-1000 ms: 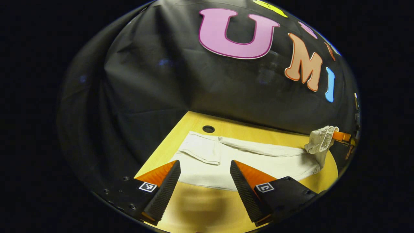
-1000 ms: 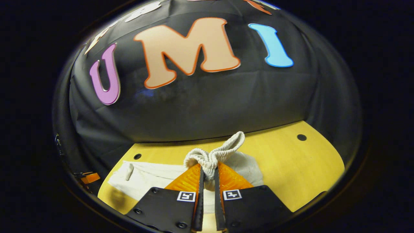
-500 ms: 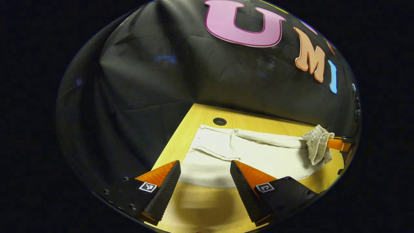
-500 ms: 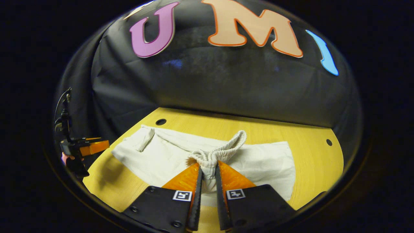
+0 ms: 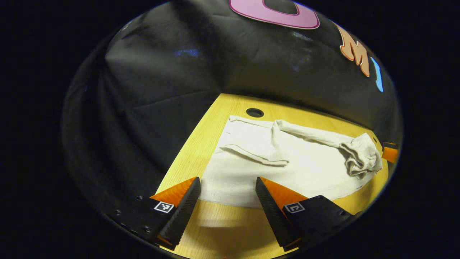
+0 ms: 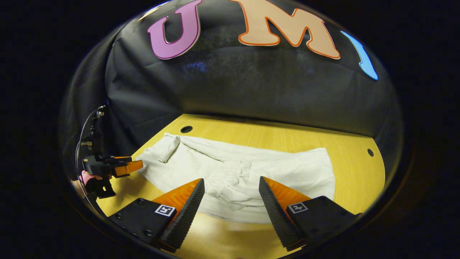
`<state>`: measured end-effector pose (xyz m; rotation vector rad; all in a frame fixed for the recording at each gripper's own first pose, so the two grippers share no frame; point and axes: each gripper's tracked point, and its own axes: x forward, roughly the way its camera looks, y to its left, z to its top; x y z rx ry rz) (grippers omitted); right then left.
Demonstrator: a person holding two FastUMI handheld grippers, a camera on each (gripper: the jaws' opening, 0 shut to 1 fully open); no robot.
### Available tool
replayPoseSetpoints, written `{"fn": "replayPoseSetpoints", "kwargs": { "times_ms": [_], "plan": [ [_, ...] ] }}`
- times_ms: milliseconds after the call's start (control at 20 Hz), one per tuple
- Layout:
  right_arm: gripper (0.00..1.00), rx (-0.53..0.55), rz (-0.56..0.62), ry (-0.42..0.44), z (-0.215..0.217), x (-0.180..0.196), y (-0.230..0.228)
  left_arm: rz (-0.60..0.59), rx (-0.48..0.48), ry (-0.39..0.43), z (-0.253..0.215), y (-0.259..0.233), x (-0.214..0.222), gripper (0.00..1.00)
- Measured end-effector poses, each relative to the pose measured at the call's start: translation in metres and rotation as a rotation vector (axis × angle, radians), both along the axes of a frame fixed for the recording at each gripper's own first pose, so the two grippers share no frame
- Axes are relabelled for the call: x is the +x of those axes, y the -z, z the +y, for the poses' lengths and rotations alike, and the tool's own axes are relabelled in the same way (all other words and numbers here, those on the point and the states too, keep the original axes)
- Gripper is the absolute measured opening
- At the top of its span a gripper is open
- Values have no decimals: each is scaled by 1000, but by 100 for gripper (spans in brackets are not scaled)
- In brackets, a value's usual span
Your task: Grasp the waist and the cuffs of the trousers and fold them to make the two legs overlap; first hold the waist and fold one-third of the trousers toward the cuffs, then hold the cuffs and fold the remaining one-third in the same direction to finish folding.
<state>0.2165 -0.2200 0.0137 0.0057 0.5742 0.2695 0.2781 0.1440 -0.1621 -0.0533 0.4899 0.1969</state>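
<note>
White trousers (image 6: 251,172) lie flat along the tabletop (image 6: 287,133), the gathered waist (image 6: 230,176) now dropped onto the middle of the cloth. Half a second ago the right gripper (image 6: 231,201) was pinching that waist; its jaws now stand wide apart with nothing between them, so the first fold looks laid. The left gripper (image 5: 228,198) hovers near the cuffs (image 5: 251,144), jaws wide and empty. Taking the cuffs seems the likely next step.
</note>
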Motion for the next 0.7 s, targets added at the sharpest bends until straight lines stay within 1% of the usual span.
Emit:
{"fn": "replayPoseSetpoints", "kwargs": {
  "times_ms": [50,200,350,500,550,600,650,700],
  "plan": [
    [98,3,3,11,-8,-1,-5,10,0,-3,0,3,2,95],
    [98,-20,3,47,-30,-7,-16,27,9,-13,1,6,0,95],
    [97,-30,16,69,-41,-17,-5,37,19,1,0,9,-1,95],
    [97,-28,27,78,-43,-24,-4,43,28,-17,2,10,1,94],
    [97,-35,21,80,-46,-28,-7,46,24,-21,2,9,2,93],
    [97,-37,6,82,-47,-28,-12,52,24,-25,6,6,-2,86],
    [97,-34,-6,87,-47,-29,-18,51,19,-23,9,1,-3,81],
    [93,-26,-11,93,-48,-30,-22,53,12,-18,11,-6,-6,70]
  ]
}}
